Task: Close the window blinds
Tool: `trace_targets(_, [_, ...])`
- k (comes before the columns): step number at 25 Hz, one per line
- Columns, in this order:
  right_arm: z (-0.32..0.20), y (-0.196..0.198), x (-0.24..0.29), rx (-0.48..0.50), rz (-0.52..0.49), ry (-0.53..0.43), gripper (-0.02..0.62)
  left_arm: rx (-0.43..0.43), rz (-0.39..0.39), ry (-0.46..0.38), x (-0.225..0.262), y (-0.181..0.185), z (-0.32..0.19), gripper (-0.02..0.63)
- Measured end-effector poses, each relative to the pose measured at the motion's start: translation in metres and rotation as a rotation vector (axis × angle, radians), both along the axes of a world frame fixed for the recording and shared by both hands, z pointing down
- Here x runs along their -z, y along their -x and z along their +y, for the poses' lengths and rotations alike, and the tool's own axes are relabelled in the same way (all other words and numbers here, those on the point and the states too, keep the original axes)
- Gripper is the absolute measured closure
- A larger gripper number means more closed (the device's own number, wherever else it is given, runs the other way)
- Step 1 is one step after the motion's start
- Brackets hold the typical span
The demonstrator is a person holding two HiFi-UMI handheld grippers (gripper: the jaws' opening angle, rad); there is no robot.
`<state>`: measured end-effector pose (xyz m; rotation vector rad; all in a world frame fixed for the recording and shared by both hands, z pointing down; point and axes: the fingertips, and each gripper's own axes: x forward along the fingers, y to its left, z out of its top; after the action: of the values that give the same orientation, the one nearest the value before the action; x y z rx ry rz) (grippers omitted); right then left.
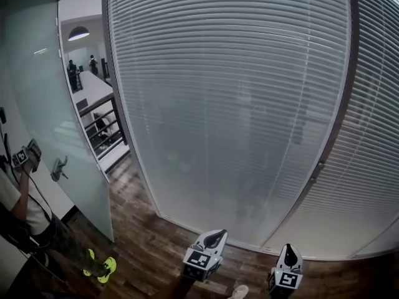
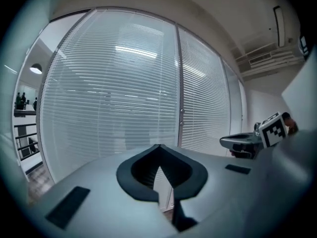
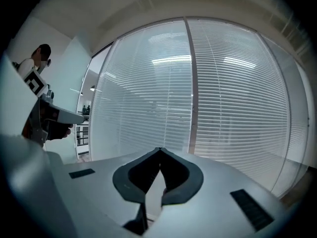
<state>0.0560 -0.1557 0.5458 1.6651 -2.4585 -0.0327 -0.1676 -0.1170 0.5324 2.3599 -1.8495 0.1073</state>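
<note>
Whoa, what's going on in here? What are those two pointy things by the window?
A person is holding two grippers, the left gripper and the right gripper. Both are shut and empty, and they point at the window blinds. The blinds hang all the way down over the glass, and neither gripper touches them. Another person stands off to the left by a glass door.

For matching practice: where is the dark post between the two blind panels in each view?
Head view: post slants from top right down towards bottom centre.
Left gripper view: post upright, slightly right of centre.
Right gripper view: post upright, slightly right of centre.
Shared landmark: railing left of the blinds.
</note>
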Motion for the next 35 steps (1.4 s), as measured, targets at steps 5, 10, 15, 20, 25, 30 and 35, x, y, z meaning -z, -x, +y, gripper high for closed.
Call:
trace_targets(5, [0.041,-0.011,0.0,-0.056,0.005,-0.01,0.592,-0.023,-0.081,-0.005,-0.007,0.003,0.043,0.606])
trace_targets(10, [0.081,-0.013,-0.007,-0.13,-0.055,0.016,0.592,-0.012,0.084,0.025,-0.012,0.002,0.082,0.606])
trace_targets(15, [0.116,-0.004,-0.006,-0.135,-0.065,0.012,0.592,-0.028,0.061,0.02,-0.009,-0.002,0.109,0.606])
trace_targets(20, [0.134,-0.008,-0.003,-0.111,-0.035,0.02,0.592,-0.019,0.055,0.025,-0.009,-0.011,0.122,0.606])
trace_targets(25, [0.147,-0.015,0.011,-0.059,-0.038,-0.017,0.592,-0.011,0.052,0.008,0.0,-0.029,0.128,0.606])
trace_targets(30, [0.165,-0.022,0.018,-0.052,-0.053,-0.088,0.592,0.005,0.046,0.019,0.0,-0.041,0.139,0.606])
trace_targets(35, [0.173,-0.019,0.014,-0.028,-0.058,-0.087,0.592,0.02,0.046,0.019,-0.001,-0.043,0.152,0.606])
